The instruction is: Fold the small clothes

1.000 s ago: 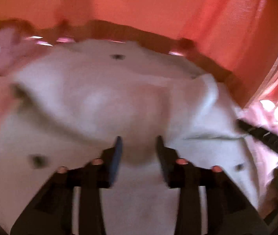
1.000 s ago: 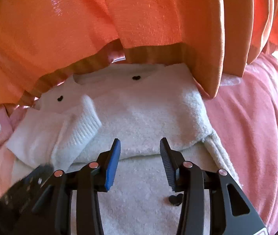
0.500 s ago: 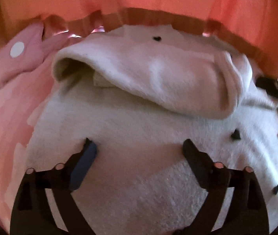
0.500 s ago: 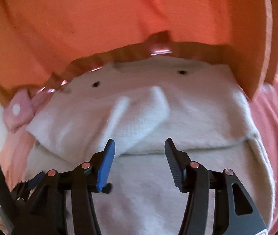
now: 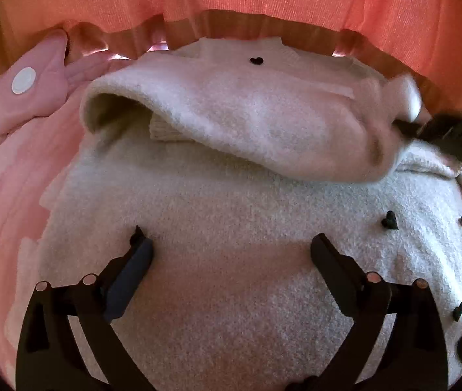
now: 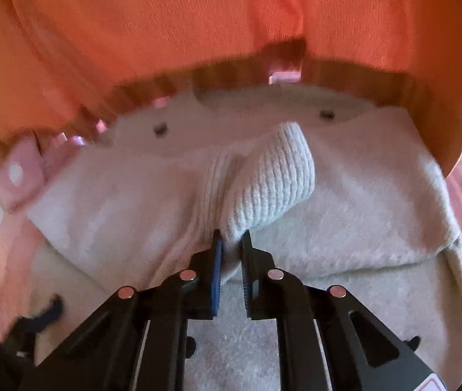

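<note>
Background: an orange curtain (image 5: pixel 231 3) is hanging across the far side, its hem reaching down to the bedding.
Surface: a pink bedspread (image 5: pixel 9 202) is lying under everything, showing at the left and right edges.
Far left: a pink fabric flap with a white dot (image 5: pixel 24 79) is resting beside the garment.
Task garment: a white fuzzy sweater (image 5: pixel 231 215) with small black hearts is lying spread in the middle, its sleeves folded across the chest.
Left gripper (image 5: pixel 231 247): its jaws are opening wide above the sweater's body, gripping nothing.
Right gripper (image 6: pixel 231 244): its jaws are pinching the ribbed cuff (image 6: pixel 273 179) of the folded sleeve, near the sweater's middle.
</note>
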A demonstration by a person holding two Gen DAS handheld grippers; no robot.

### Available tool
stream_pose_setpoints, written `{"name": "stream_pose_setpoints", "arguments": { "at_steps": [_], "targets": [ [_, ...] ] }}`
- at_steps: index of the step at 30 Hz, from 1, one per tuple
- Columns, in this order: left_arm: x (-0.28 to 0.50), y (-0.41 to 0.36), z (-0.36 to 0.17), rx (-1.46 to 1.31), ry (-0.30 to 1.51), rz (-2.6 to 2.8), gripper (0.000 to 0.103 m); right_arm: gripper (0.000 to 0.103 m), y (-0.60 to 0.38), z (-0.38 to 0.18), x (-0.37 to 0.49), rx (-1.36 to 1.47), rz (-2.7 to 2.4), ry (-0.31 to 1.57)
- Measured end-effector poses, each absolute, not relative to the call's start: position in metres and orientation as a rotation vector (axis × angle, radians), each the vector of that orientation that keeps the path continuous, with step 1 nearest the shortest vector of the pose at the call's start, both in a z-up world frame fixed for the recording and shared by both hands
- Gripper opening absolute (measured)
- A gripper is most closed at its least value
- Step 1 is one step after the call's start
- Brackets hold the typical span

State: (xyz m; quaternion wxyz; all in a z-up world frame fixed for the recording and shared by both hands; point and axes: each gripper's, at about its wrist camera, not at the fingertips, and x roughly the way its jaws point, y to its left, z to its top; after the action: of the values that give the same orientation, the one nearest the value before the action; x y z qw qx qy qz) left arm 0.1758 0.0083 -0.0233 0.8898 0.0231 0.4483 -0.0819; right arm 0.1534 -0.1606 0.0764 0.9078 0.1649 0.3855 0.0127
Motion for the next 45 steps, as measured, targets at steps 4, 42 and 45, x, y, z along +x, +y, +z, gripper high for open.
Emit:
{"name": "stream_pose_setpoints", "arguments": {
  "at_steps": [4,42,45],
  "targets": [
    [0.177,0.006,-0.024,0.06,0.936,-0.173,0.098,0.009,-0.194,0.111,0.126,0.442,0.05,0.605],
    [0.252,0.111,-0.004,-0.562,0.84,-0.079,0.078,0.024,-0.296,0.009,0.144,0.829,-0.104,0.816],
    [0.252,0.116,-0.001,-0.604,0.823,-0.083,0.078,0.037,-0.299,0.026,0.145,0.813,-0.102,0.766]
  ]
}}
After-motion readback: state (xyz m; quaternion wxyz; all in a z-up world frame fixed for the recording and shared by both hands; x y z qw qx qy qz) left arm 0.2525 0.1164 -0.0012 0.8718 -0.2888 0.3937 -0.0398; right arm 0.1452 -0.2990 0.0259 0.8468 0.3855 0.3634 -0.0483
